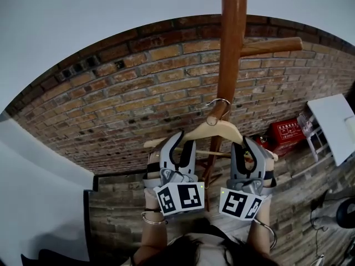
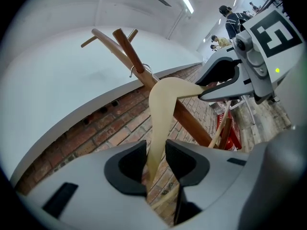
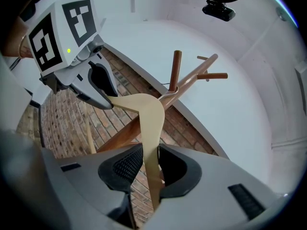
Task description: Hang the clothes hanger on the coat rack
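Observation:
A pale wooden clothes hanger [image 1: 222,131] hangs level in front of the wooden coat rack's pole [image 1: 232,49]. Its metal hook [image 1: 219,101] lies over a short lower peg. My left gripper [image 1: 186,138] stands round the hanger's left arm [image 2: 160,109]. A thin gap shows beside one pad, so the left gripper [image 2: 154,162] is open. My right gripper [image 1: 244,143] is at the hanger's right arm [image 3: 148,121]. In the right gripper view that arm fills the space between the pads, so the right gripper [image 3: 149,164] is shut on it. Both grippers point level at the rack.
A brick wall [image 1: 127,93] stands behind the rack, and a long upper peg [image 1: 272,46] juts right. A red box [image 1: 287,131] and a white board [image 1: 333,123] lie at the right. People stand far off [image 2: 225,18] in the left gripper view.

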Demonstrator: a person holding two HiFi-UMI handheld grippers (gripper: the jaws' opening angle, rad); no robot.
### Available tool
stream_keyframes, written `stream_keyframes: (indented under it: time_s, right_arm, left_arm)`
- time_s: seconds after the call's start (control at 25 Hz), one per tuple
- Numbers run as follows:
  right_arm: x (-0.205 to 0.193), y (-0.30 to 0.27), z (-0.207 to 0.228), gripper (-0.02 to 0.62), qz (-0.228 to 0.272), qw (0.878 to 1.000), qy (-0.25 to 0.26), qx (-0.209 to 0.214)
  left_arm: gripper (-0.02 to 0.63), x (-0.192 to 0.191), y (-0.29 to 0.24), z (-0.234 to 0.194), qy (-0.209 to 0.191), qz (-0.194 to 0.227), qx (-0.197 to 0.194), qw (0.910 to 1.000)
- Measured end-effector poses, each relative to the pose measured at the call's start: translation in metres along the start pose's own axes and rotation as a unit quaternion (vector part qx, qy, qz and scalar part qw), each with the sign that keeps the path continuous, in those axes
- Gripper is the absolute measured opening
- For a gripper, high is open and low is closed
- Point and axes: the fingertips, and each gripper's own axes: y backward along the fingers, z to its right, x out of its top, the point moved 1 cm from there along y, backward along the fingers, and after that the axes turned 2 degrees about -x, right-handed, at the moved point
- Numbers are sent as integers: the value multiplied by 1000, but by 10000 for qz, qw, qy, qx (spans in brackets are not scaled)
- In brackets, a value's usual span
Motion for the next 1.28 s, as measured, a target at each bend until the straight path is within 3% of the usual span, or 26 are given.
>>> stream_keyframes:
  time_s: [1.28]
  right_arm:
    - [-2, 61, 3, 114, -53, 9993, -378, -28]
  left_arm:
    - [140, -2, 48, 23, 100, 172, -105, 9997]
